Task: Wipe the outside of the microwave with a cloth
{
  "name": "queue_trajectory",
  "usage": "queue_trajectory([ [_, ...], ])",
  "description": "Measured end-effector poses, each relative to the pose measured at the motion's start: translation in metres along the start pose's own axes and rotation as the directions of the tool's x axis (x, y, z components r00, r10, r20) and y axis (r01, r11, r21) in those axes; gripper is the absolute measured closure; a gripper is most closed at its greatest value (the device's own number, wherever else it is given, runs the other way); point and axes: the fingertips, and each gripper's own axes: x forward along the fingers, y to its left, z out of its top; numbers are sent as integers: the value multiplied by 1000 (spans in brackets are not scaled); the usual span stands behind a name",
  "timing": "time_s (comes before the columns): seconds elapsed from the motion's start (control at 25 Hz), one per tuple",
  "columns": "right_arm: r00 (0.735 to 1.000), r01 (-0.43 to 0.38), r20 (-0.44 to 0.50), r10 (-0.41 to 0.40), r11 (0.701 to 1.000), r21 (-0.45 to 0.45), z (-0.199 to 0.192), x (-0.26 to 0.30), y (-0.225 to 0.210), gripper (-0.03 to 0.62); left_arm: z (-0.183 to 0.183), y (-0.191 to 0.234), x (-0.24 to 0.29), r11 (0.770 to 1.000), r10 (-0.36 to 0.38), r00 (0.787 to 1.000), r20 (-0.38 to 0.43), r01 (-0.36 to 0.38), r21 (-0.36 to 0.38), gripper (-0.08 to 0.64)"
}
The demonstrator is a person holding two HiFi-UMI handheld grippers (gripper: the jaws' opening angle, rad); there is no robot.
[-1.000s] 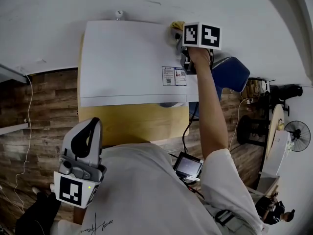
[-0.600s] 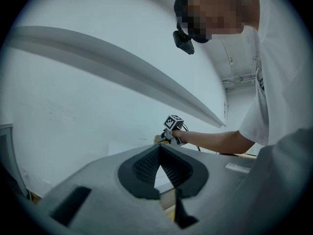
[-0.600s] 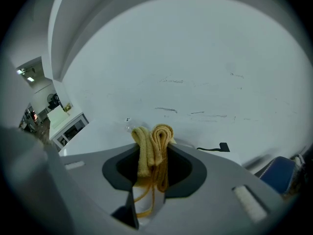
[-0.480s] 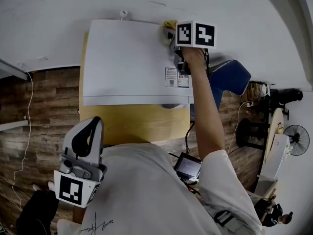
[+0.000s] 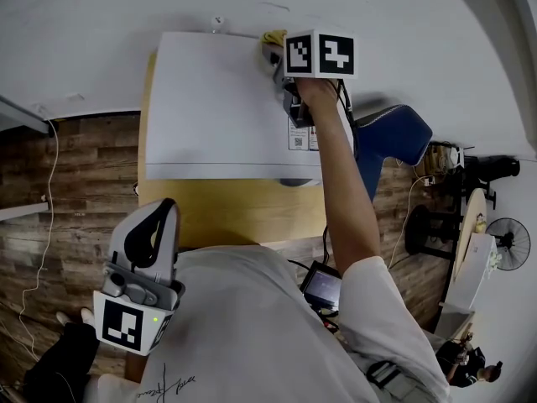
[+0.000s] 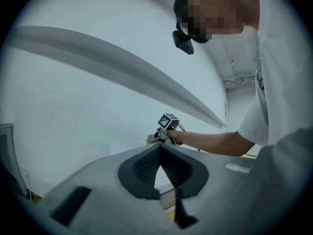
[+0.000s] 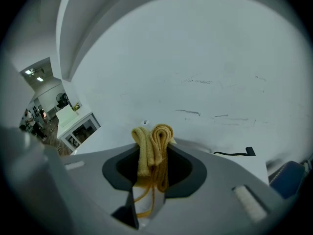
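Note:
The white microwave [image 5: 222, 99] stands on a wooden table, seen from above in the head view. My right gripper [image 5: 278, 50] reaches over the rear right part of its top, shut on a folded yellow cloth [image 5: 273, 37] that presses on the top near the back edge. In the right gripper view the cloth [image 7: 152, 148] bulges out between the jaws, with the white wall behind. My left gripper [image 5: 156, 215] hangs low by the person's left side, away from the microwave. Its jaws meet with nothing between them in the left gripper view, where the right gripper [image 6: 159, 137] shows far off.
The wooden table [image 5: 235, 212] juts out in front of the microwave. A blue chair [image 5: 394, 137] stands to the right, with a fan [image 5: 512, 229] and furniture beyond. A small screen device [image 5: 321, 285] hangs at the person's waist. A white cable [image 5: 46, 217] trails over the wood floor at left.
My right gripper has slid the cloth leftward along the rear of the microwave's top, away from its right edge. The left gripper has stayed where it was.

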Motion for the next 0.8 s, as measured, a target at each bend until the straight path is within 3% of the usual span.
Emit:
queue_trajectory([
  [0.8, 994, -110, 9, 111, 992, -69, 14, 19, 69, 471, -3, -3, -4, 1000, 23, 999, -31, -23, 16, 569],
])
